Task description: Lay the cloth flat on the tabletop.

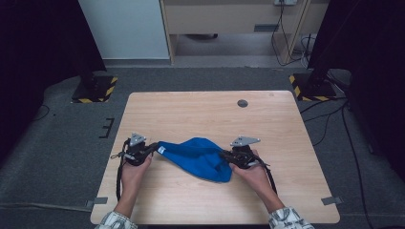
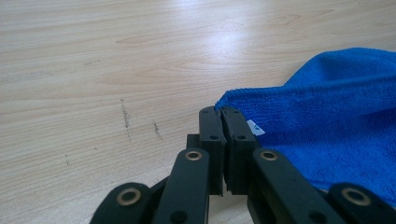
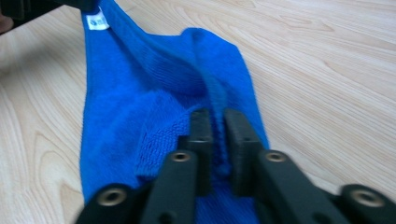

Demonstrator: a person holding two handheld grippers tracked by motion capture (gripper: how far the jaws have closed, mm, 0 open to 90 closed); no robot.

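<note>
Right, blue microfibre cloth [image 1: 198, 157] lies bunched on the wooden table [image 1: 200, 114], near the person's edge, stretched btwn both grippers. Left gripper [image 2: 223, 113] is clamped on the cloth's corner, just by the small white label [image 2: 255, 127]; jaws pressed tight together w/ only the hem caught. Right gripper [image 3: 215, 122] is closed on a raised fold at the opposite end, fabric pinched btwn the jaws.

Risks, as I judge it: left grip has v. little material, so a firm pull apart could slip the corner out. Right grip seems to hold a fold, not a true corner, so spreading may leave the cloth twisted or doubled. Lifting unevenly could drag the slack middle across the table.
</note>
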